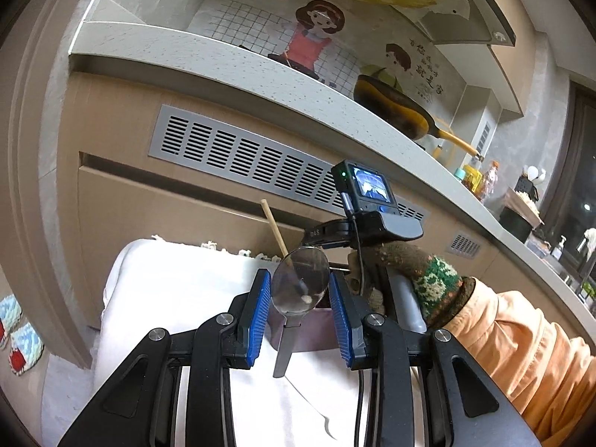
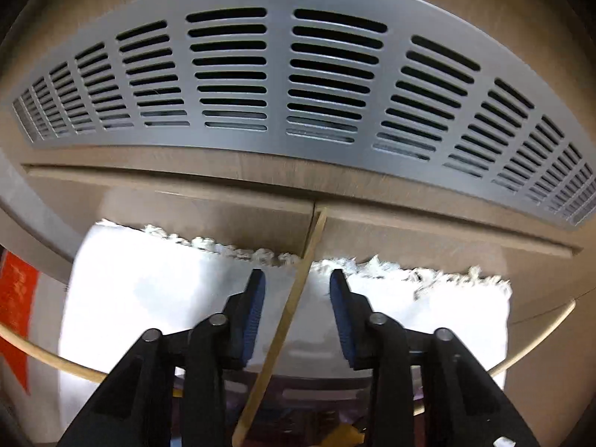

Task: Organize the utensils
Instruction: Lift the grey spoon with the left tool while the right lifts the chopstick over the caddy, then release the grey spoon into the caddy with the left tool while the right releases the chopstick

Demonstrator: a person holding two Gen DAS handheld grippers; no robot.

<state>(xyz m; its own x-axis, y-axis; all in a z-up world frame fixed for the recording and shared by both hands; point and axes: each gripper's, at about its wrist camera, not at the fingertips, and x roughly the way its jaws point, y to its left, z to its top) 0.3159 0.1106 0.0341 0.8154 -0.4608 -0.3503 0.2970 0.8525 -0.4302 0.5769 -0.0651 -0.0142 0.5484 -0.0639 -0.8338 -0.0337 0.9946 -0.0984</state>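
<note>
A metal spoon [image 1: 300, 285] stands bowl-up between the blue pads [image 1: 260, 311] of the left tongs [image 1: 300, 294], its handle pointing down toward the camera; the pads flank the bowl closely on both sides, though whether they press on it or it is pinched lower down cannot be told from the left wrist view. Behind the spoon a wooden chopstick [image 1: 273, 227] rises at a slant, and a hand in a brown knitted glove [image 1: 402, 264] with a green-and-white cuff and an orange sleeve [image 1: 517, 339] holds the other gripper body, its small lit screen [image 1: 370, 186] facing the lens. A white fringed cloth [image 1: 178, 287] covers the table below, set against beige cabinet fronts with a grey slotted vent [image 1: 242, 152]; a pan with a yellow handle [image 1: 395, 108] sits on the speckled counter above. In the right wrist view, the right tongs [image 2: 298, 298] stand parted, with the chopstick [image 2: 287, 320] running diagonally through the gap between the blue pads [image 2: 255, 311], touching neither as far as can be seen; its upper tip lies against the seam of the cabinet doors [image 2: 313, 219]. The white cloth [image 2: 149, 287] and the vent [image 2: 298, 74] fill the rest of the frame
</note>
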